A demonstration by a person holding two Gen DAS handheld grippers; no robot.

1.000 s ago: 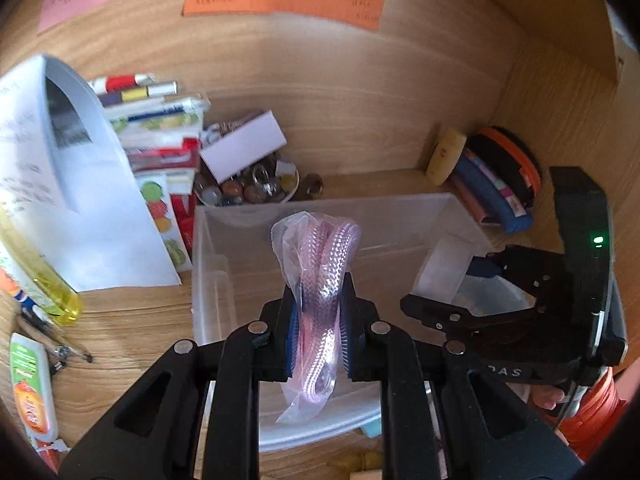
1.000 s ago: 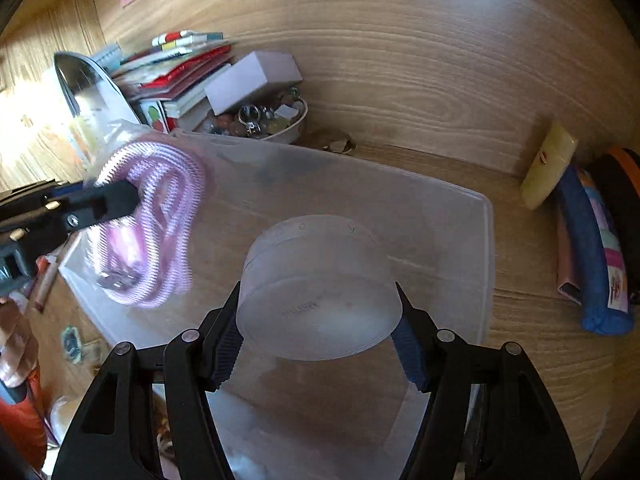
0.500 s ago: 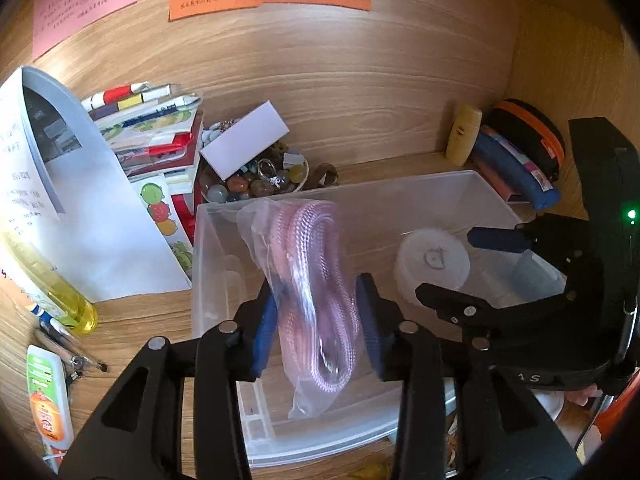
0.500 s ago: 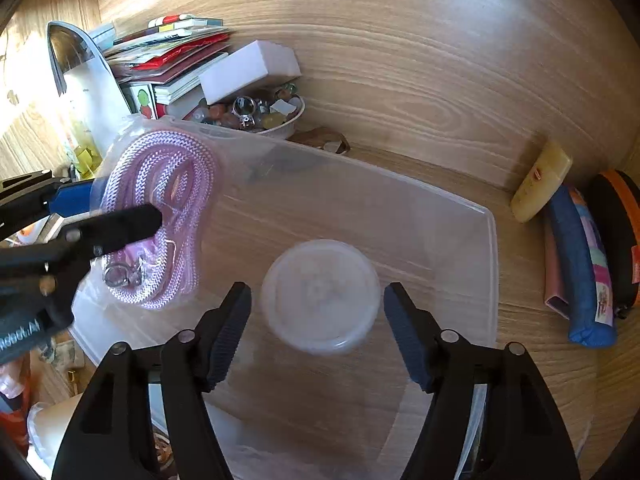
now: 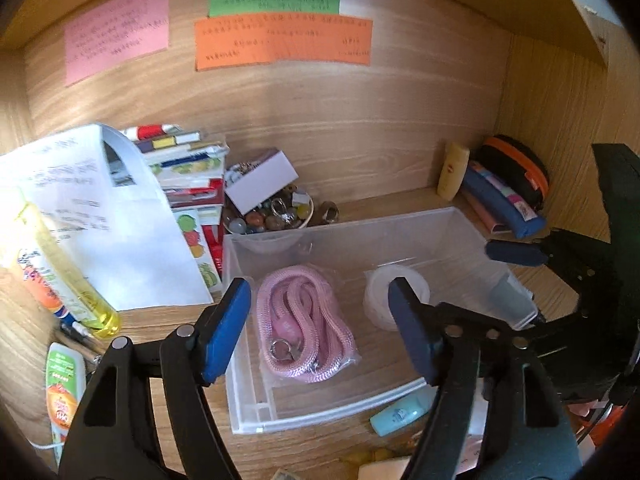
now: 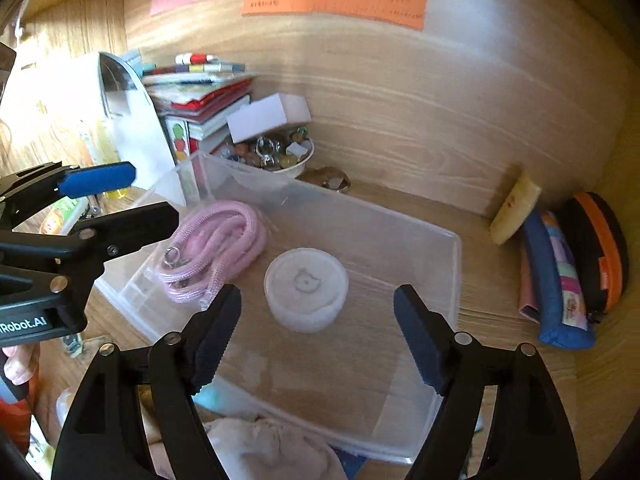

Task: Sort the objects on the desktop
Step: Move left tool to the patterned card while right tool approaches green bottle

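A clear plastic bin (image 5: 256,412) (image 6: 452,264) stands on the wooden desk. Inside it lie a bagged pink cord (image 5: 304,320) (image 6: 216,248) at the left and a round white jar (image 5: 380,292) (image 6: 306,288) in the middle. My left gripper (image 5: 320,328) is open and empty above the cord; it also shows in the right wrist view (image 6: 132,196). My right gripper (image 6: 318,336) is open and empty above the jar; it also shows in the left wrist view (image 5: 476,280).
Books (image 5: 188,172), a bowl of beads (image 5: 276,216) with a white box (image 5: 264,184), and a paper sheet (image 5: 100,220) stand behind the bin. Pencil cases (image 6: 560,272) and a yellow tube (image 6: 516,208) lie right. Bottles (image 5: 68,280) and a teal tube (image 5: 400,412) lie near the front.
Both grippers opened and rose. The pink cord dropped from the left gripper into the bin; the white jar, released by the right gripper, sits on the bin floor.
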